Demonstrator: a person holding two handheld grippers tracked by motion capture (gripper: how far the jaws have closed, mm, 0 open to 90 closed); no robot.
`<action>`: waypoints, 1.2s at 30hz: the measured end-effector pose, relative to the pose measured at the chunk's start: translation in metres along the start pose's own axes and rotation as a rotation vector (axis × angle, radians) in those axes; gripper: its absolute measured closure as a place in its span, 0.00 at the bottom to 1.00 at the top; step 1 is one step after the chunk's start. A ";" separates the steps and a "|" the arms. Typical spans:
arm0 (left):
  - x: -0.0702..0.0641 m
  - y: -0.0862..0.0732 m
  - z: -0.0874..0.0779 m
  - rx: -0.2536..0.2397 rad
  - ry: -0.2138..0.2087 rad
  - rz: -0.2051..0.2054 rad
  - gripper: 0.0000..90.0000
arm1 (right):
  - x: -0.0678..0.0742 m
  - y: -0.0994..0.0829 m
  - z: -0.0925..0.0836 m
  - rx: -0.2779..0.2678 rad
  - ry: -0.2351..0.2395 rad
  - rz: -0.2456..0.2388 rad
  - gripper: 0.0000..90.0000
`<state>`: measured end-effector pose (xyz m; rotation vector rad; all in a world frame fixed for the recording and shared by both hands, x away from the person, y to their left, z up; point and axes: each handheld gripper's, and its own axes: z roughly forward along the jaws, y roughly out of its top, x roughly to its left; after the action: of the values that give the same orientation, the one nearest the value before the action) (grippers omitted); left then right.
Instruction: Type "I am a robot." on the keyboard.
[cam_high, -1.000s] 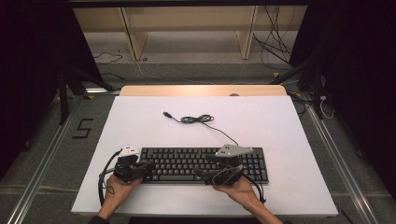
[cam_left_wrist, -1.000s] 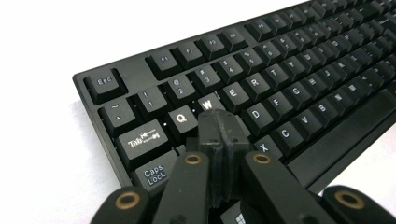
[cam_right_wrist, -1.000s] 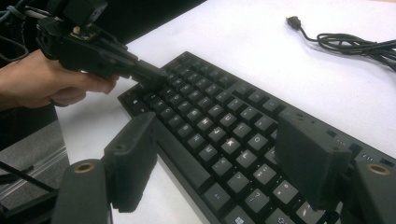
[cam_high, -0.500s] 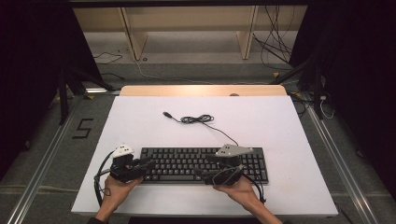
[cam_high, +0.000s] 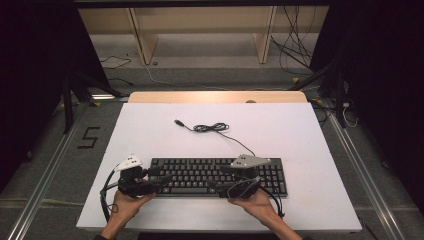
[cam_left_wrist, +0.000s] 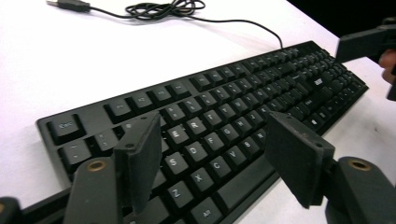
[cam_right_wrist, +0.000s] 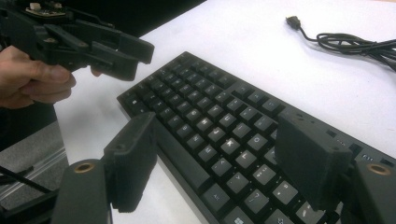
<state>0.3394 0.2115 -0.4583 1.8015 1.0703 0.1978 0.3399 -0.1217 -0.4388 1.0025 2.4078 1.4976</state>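
Note:
A black keyboard (cam_high: 217, 172) lies flat near the front of the white table (cam_high: 300, 140). Its black cable (cam_high: 212, 128) lies coiled behind it, ending in a USB plug (cam_right_wrist: 293, 21). My left gripper (cam_high: 159, 180) is at the keyboard's left end. Its jaws have just been opening and now stand wide (cam_left_wrist: 212, 135) above the left keys, pressing on nothing. My right gripper (cam_high: 222, 184) is at the front right part of the keyboard (cam_right_wrist: 210, 102). It is open (cam_right_wrist: 219, 130) over the keys, with nothing held. The left gripper (cam_right_wrist: 93, 44) also shows in the right gripper view, in a hand.
A pale wooden strip (cam_high: 215, 96) borders the table's far edge. Behind it are wooden shelf legs (cam_high: 265, 40) and loose cables (cam_high: 295, 55) on the floor. A metal rail (cam_high: 45, 175) runs along the table's left side, and another runs along the right.
The left gripper's jaws have spread apart, and that hand has edged slightly left at the keyboard's end. The right gripper and the keyboard stay where they were.

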 end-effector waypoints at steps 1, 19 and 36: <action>-0.001 0.000 0.000 -0.001 -0.004 0.001 0.40 | 0.000 0.000 0.000 0.000 0.000 0.000 0.34; -0.020 -0.007 0.015 0.122 -0.064 0.124 0.91 | 0.000 0.000 0.000 -0.001 -0.001 -0.001 0.34; -0.025 -0.013 0.032 0.211 -0.055 0.167 0.99 | 0.001 0.000 0.000 -0.002 0.001 -0.001 0.34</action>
<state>0.3354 0.1732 -0.4766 2.0760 0.9296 0.1383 0.3395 -0.1215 -0.4385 1.0004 2.4066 1.5002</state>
